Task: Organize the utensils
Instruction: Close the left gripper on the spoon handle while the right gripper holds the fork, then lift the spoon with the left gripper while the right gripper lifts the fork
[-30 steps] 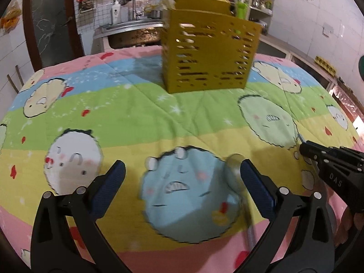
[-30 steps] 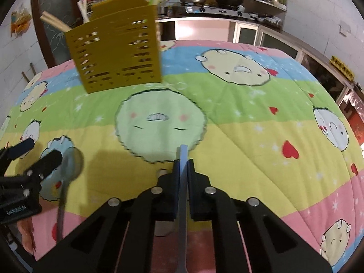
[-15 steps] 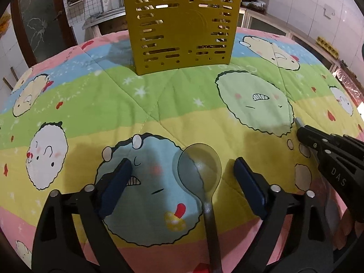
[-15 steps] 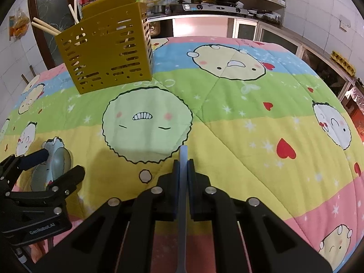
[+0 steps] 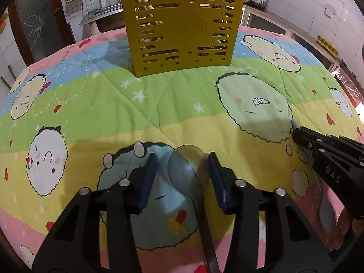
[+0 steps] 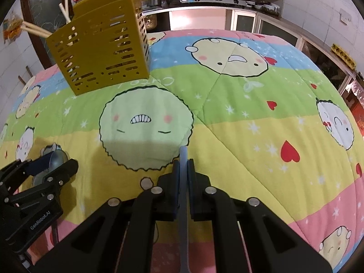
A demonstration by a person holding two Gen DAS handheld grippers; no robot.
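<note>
Our left gripper (image 5: 183, 177) has been closing around the spoon (image 5: 188, 173); right pad touches its slippery, stiff bowl, left pad apart. Our right gripper (image 6: 183, 170) clamps a thin blue utensil (image 6: 183, 157).

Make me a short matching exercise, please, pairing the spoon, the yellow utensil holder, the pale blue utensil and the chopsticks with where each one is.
Things:
1. spoon
2. yellow utensil holder
3. pale blue utensil
4. chopsticks

Places:
A. clamped in the right tool
B. standing at the far side of the quilt
C. sticking out of the holder
D. lying between the left tool's pads

Pairs: 1-D, 2-B, 3-A, 4-C
</note>
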